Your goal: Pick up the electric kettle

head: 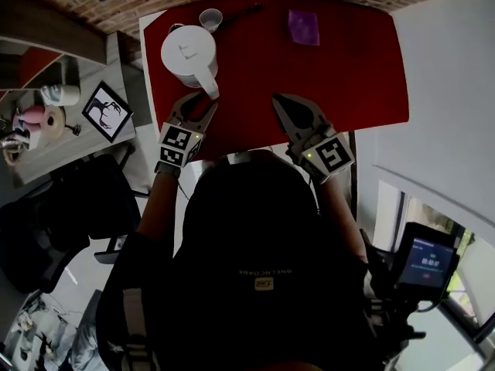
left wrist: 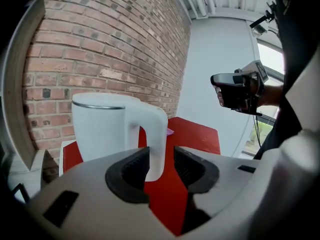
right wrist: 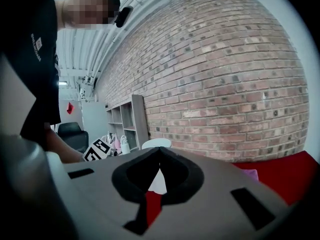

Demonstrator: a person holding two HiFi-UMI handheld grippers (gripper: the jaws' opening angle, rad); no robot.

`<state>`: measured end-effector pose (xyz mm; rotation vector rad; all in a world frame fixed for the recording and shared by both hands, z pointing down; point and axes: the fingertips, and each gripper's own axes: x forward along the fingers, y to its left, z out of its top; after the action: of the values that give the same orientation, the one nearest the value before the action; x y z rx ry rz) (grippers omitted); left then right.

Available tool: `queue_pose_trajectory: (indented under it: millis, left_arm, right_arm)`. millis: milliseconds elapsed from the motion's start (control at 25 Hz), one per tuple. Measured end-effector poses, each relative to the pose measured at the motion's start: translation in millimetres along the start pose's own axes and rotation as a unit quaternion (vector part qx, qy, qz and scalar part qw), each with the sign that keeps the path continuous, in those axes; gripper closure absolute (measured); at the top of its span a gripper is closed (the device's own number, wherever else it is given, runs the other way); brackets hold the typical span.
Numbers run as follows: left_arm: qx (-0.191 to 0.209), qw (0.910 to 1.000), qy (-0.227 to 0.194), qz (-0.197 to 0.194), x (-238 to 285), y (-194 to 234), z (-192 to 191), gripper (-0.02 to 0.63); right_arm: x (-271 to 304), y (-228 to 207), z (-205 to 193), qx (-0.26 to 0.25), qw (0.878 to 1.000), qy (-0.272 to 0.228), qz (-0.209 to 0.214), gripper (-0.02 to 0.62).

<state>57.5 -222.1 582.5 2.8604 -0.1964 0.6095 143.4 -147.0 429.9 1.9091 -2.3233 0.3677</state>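
A white electric kettle (head: pixel 188 52) stands upright at the back left of the red table (head: pixel 348 60), its handle (head: pixel 209 86) pointing toward me. My left gripper (head: pixel 199 105) is open, one jaw on each side of the handle's lower end. In the left gripper view the handle (left wrist: pixel 155 134) hangs between the two dark pads (left wrist: pixel 131 166), and red table shows in the gap on its right side. My right gripper (head: pixel 277 99) hovers over the table's middle front, right of the kettle, holding nothing. Its jaw tips meet in the right gripper view (right wrist: pixel 160 151).
A small grey cup (head: pixel 210 19) and a dark stick-like thing (head: pixel 244 12) sit behind the kettle. A purple cloth (head: pixel 303 27) lies at the back middle. A brick wall (left wrist: pixel 100 49) runs behind the table. A low shelf with a framed picture (head: pixel 106 110) stands to the left.
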Motion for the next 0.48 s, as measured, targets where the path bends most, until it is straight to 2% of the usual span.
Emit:
queue_pose_trajectory:
  millis: [480]
  left_arm:
    - [0.017,0.9988,0.025,-0.038,33.6,12.1,-19.6,0.446]
  right_arm:
    - [-4.6,0.9,-14.5,0.013,0.999,0.015,-0.042,0.594]
